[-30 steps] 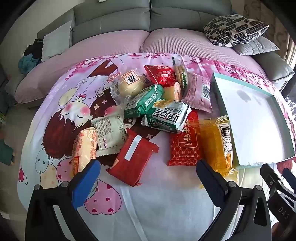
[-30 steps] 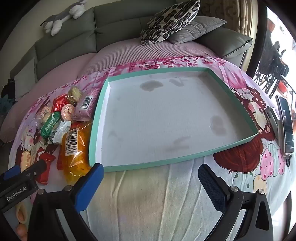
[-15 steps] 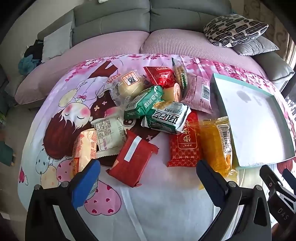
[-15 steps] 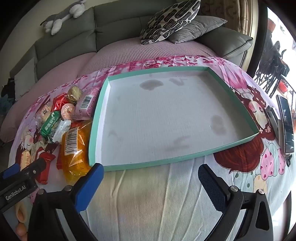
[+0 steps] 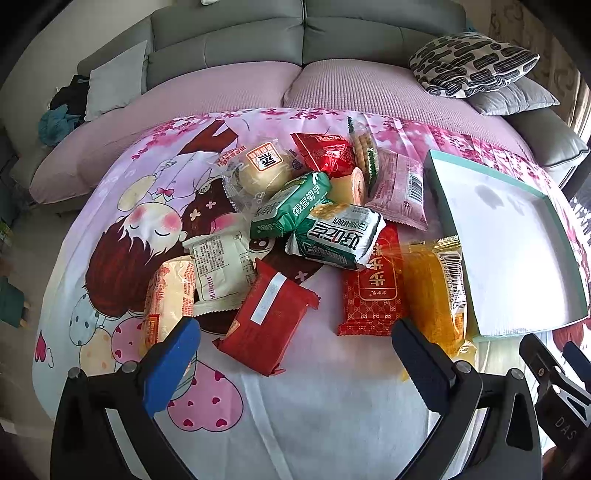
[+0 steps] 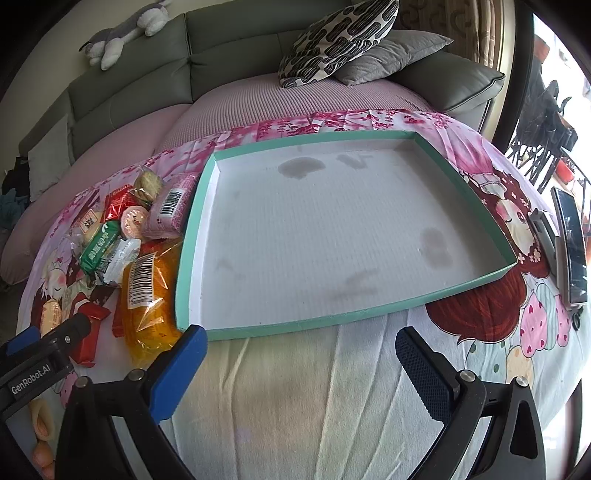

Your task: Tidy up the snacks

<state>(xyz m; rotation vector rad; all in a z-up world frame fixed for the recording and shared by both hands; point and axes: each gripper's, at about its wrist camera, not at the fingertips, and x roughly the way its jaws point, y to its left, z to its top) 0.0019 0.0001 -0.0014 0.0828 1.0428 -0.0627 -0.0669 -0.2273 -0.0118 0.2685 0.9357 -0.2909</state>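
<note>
A heap of wrapped snacks lies on the pink cartoon cloth (image 5: 317, 417): a red packet (image 5: 267, 317) nearest, a patterned red packet (image 5: 371, 291), an orange bag (image 5: 432, 291), a white-green packet (image 5: 338, 236) and a green packet (image 5: 291, 206). My left gripper (image 5: 295, 362) hovers open just short of the red packet, nothing between its fingers. To the right sits the shallow teal-rimmed tray (image 6: 369, 314) with nothing in it, also seen as the tray (image 5: 439, 192) beside the orange bag (image 6: 147, 295). My right gripper (image 6: 299, 365) stands open in front of the tray's near rim.
A grey sofa (image 5: 258, 48) with a patterned cushion (image 5: 469, 62) lies behind. A phone (image 6: 570, 247) on a stand rests at the cloth's right edge. A plush toy (image 6: 118, 33) sits on the sofa back. The left gripper's body (image 6: 37, 365) shows at lower left.
The left gripper has edged slightly forward toward the snack heap. The right gripper and the tray have barely shifted.
</note>
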